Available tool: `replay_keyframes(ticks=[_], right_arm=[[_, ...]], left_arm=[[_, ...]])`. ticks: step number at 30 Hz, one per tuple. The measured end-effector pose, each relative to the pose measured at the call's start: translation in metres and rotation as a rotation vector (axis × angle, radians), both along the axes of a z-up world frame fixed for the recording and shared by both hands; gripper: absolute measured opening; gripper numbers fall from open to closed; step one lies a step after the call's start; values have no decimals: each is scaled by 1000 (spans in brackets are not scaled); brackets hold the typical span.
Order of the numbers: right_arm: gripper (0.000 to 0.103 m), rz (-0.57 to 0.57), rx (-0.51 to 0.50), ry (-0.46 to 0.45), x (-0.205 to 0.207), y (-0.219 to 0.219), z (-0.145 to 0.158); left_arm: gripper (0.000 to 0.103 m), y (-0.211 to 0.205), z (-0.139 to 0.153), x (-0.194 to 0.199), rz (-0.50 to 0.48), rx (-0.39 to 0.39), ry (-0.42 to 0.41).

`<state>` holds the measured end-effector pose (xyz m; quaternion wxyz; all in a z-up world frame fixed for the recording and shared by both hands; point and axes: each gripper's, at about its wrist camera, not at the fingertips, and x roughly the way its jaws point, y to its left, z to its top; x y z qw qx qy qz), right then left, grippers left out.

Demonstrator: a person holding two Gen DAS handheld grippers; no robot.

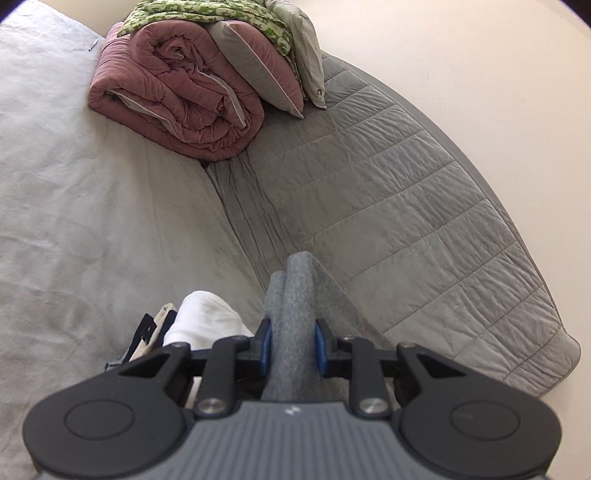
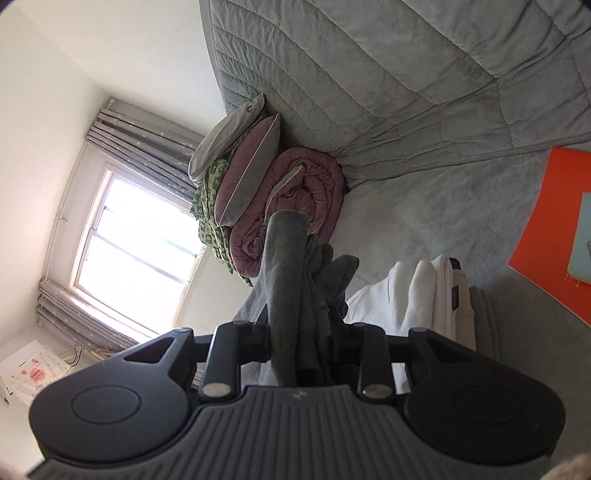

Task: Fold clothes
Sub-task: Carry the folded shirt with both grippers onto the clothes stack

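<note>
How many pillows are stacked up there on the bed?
2 that I can see: a pink and grey pillow leaning on the rolled pink quilt, and a pale grey pillow behind it against the headboard. The green patterned blanket could hide more.

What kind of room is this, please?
Most likely a bedroom. A bed with a grey quilted cover, a rolled pink duvet with pillows stacked on it, and a curtained window all suggest it.

You have two grippers (image 1: 293, 349) (image 2: 300, 345), one grey garment (image 1: 295, 306), one rolled pink quilt (image 1: 177, 92) far off, two pillows (image 1: 258, 66), one green-patterned cloth (image 1: 207, 14), one window (image 2: 136, 232), one orange mat (image 2: 554, 229) right.
</note>
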<state>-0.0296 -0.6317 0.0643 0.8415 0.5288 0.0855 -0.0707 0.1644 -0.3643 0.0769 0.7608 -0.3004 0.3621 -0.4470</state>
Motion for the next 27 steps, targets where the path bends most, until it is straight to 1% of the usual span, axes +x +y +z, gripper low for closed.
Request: replay_keyframes(ticks=[4,7,9,10,11,12,14,16,17,18,19,21,23,25,27], right_arm=[[32,-5,-6,34,19,-21,-21],[33,-4,-4,80,35,-29,-48],[37,-11,-10,78,37,-28,-66],[37,-13,-13,68,38,-27,-74],[37,-13,-20,37,35,-27,-79],[38,-14,-27,6,33,-26,-84],[42,-7,-18,-33,29,-27,-87],[48,3,-11,-56,26,-28,-84],[50,-2,-27,-58,24,-28,-80],[56,-6,-43,-61,21,-27,-75],[60,-23,-79,-56,19,-26,-68],[61,-57,-150,-42,15,-24,-55],[61,-100,-229,-21,12,-21,-43],[61,-160,-381,9,11,-11,-29],[61,-183,-538,39,11,5,-17]], left_arm=[[24,-18,-25,17,29,19,9],[24,-23,-52,26,64,54,9],[30,-21,-70,27,94,51,4],[38,-18,-75,27,104,41,4],[45,-16,-80,26,115,31,3],[47,-14,-81,26,119,26,2],[51,-13,-76,25,126,40,-17],[50,-11,-67,24,143,51,-45],[49,-9,-61,23,157,54,-64],[49,-8,-55,22,171,57,-82],[49,-7,-49,21,186,63,-106],[48,-6,-37,18,215,73,-154],[40,-11,-26,12,221,115,-231],[39,-17,-15,5,212,158,-314],[39,-24,-10,-5,179,178,-378]])
